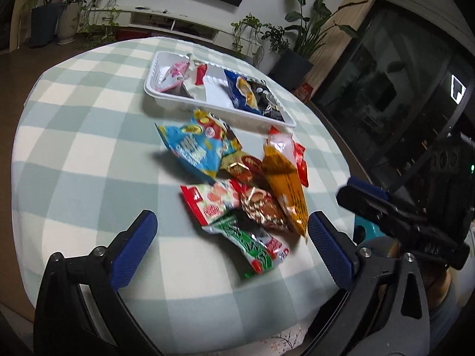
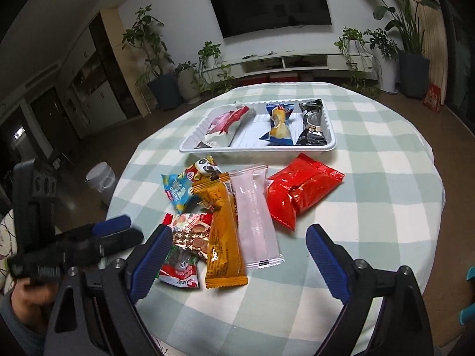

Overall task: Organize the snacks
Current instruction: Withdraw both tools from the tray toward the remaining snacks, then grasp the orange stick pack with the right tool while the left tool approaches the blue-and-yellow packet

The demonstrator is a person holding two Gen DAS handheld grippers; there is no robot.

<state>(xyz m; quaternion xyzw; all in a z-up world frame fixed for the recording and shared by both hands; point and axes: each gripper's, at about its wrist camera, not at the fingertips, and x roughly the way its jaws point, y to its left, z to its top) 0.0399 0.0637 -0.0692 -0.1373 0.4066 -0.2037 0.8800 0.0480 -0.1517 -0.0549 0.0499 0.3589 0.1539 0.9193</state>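
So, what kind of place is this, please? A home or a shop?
Most likely a home living room. A wall-mounted television hangs above a low white media cabinet, potted houseplants line the wall, and the snacks lie on a round table with a checked tablecloth.

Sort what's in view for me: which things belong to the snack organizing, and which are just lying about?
Belongs to the job:
white tray
loose snack packets
red packet
pink packet
left gripper, open
right gripper, open

Just lying about:
television
potted plants
white bucket
checked tablecloth
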